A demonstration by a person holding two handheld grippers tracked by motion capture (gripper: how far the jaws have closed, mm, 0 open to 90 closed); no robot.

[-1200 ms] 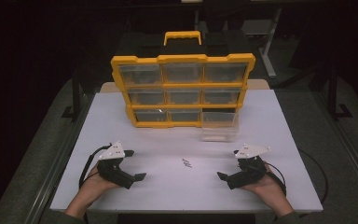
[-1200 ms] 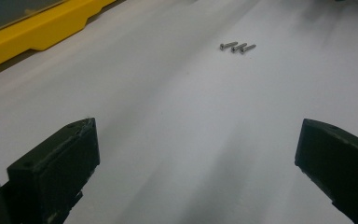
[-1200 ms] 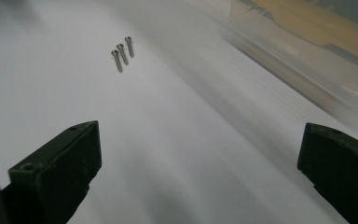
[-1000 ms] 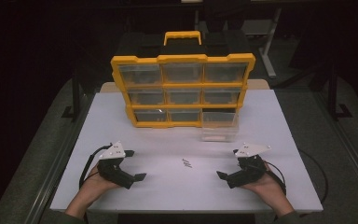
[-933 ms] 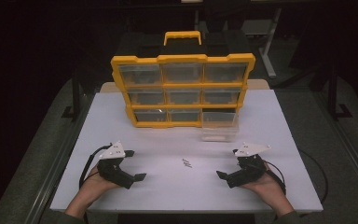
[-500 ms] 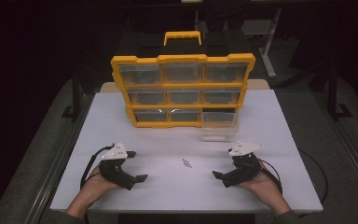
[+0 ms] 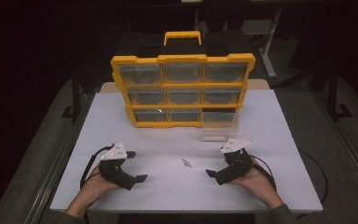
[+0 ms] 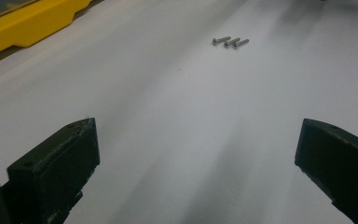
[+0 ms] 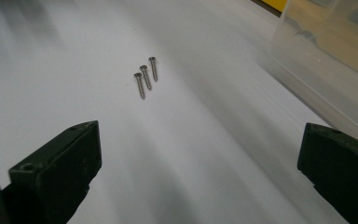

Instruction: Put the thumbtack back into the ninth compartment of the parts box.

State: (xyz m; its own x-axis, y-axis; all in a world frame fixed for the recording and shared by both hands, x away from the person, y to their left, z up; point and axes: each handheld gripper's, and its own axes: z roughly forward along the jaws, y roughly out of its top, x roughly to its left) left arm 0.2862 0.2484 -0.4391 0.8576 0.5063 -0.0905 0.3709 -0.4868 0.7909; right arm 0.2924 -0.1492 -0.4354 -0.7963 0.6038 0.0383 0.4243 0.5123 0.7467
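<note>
While both of my hands rested near the desk's front edge, the left gripper [image 7: 129, 167] sat toward the front left corner and the right gripper [image 7: 220, 171] toward the front right, well apart from each other. My left gripper's two black jaws stood wide apart with nothing between them, and the right gripper's jaws were spread just as wide and held nothing either.

Three small silver metal screws [image 7: 186, 163] lay side by side, nearly touching, on the bare white desk [image 7: 270, 121], roughly midway between the grippers and a little farther from the front edge than either. In the left gripper view the screws [image 8: 230, 42] lay well ahead of the jaws; in the right gripper view they [image 9: 145, 74] lay ahead and to the left.

Toward the back edge stood the yellow plastic organiser case with a black back and a yellow carry handle [image 7: 182, 59], upright, showing three rows of clear drawers. What lay in those drawers I could not tell. One clear plastic drawer [image 7: 219, 125] stood out of the case on the desk, just in front of its lower right slot; it looked empty, though I could not be sure.
</note>
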